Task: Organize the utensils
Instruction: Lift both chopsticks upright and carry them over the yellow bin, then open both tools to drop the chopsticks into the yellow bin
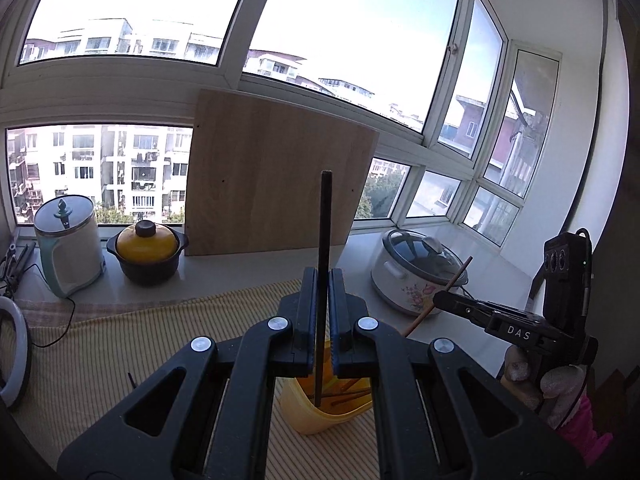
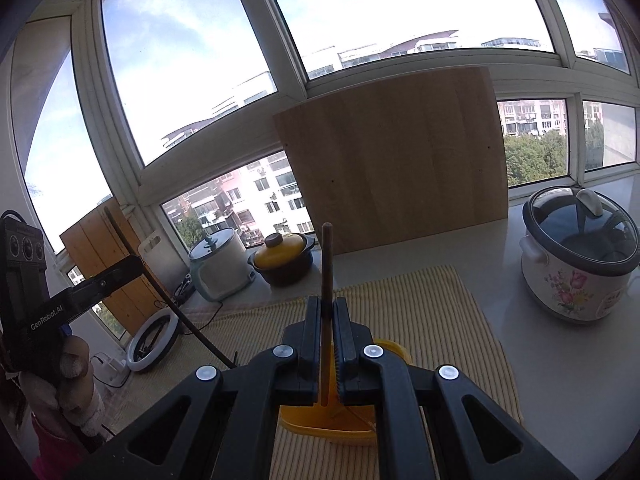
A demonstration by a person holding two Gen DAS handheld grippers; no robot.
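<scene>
A home kitchen counter in a high-rise flat: at eleven o'clock a kettle [image 1: 68, 246] and a yellow-lidded clay pot [image 1: 147, 251], at two o'clock a flowered rice cooker [image 1: 418, 271], windows [image 1: 348, 28] facing apartment blocks.

Windows [image 1: 132, 12]: white-framed, wrapping the corner, daylight bright; apartment blocks and trees outside. Worktop [image 2: 560, 360]: pale, glossy, under the sill. Wooden board [image 1: 276, 176]: upright against the glass at the back edge. Striped yellow cloth [image 2: 432, 320]: spread over the worktop's middle. White wall [image 1: 580, 120]: at the right end.
</scene>
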